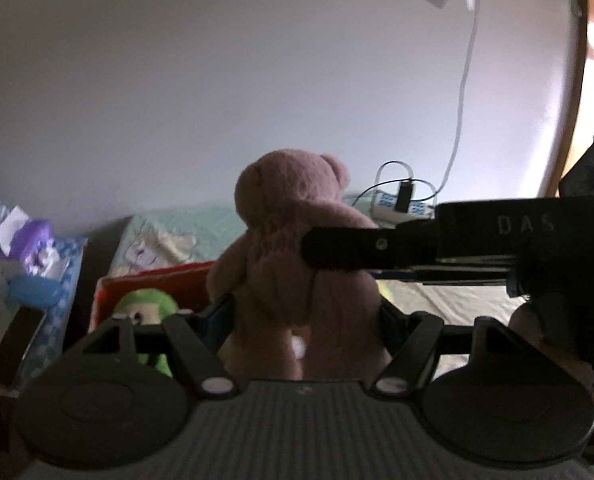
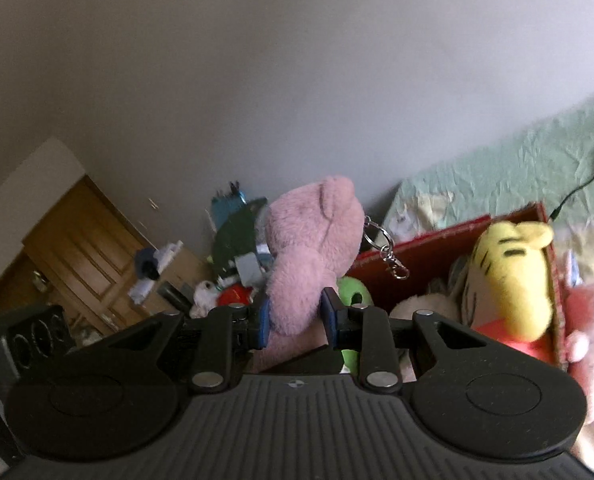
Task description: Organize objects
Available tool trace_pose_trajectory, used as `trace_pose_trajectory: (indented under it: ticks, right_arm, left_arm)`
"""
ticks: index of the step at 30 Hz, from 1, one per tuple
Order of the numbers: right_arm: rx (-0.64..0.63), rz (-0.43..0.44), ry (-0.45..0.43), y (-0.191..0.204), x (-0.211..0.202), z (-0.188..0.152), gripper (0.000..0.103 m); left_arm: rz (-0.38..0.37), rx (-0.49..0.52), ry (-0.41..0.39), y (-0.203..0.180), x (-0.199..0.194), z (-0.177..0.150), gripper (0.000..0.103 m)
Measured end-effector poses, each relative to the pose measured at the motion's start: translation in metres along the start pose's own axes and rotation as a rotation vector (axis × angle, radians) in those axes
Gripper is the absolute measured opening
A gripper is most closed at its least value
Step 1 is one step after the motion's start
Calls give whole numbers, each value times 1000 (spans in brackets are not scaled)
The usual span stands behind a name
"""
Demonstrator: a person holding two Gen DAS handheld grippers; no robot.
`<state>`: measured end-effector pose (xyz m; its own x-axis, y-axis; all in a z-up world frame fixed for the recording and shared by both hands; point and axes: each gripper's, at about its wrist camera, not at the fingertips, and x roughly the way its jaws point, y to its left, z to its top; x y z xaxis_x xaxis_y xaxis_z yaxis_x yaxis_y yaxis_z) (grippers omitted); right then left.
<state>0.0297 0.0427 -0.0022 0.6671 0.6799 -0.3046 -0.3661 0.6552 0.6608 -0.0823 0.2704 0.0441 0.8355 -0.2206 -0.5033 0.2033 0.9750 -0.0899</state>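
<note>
Pink bear [image 2: 311, 256] sits pinched in our right tool [image 2: 295, 318] and flanked by our left tool [image 1: 305, 316]; we risk it snagging the red box [image 2: 417, 248] rim nearby.

The teddy bear [image 2: 309, 256] is up between the fingers of the right gripper [image 2: 295, 320], near the camera. Behind it on the right sits a box [image 2: 417, 256] on the bed [image 2: 497, 168]. A tiger toy [image 2: 505, 276] sits in the box.

We've got both wrist cams low and close, facing the wall. Both share the pink teddy bear [image 1: 293, 240] [image 2: 309, 248] and the red box [image 1: 153, 280] [image 2: 429, 248] behind it.
</note>
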Motion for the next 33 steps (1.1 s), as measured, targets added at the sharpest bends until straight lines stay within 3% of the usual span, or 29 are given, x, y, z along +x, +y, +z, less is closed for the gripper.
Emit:
trace_pose_trajectory:
  ticks: [7, 10, 14, 21, 26, 33]
  right_arm:
    - [-28, -113, 77, 3, 33, -11, 27]
    - [-50, -157, 75, 0, 41, -12, 27]
    - [-37, -193, 99, -7, 55, -10, 26]
    - [3, -184, 153, -13, 77, -14, 26]
    - [-15, -194, 185, -13, 88, -20, 26]
    - [134, -188, 181, -42, 86, -19, 24]
  left_arm:
    - [-8, -43, 68, 35, 25, -13, 72]
    - [-46, -49, 92, 40, 30, -18, 69]
    - [-41, -25, 123, 41, 46, -25, 69]
    - [-48, -33, 173, 54, 60, -35, 70]
    - [-9, -45, 197, 68, 63, -41, 72]
    - [-22, -90, 255, 77, 74, -45, 73]
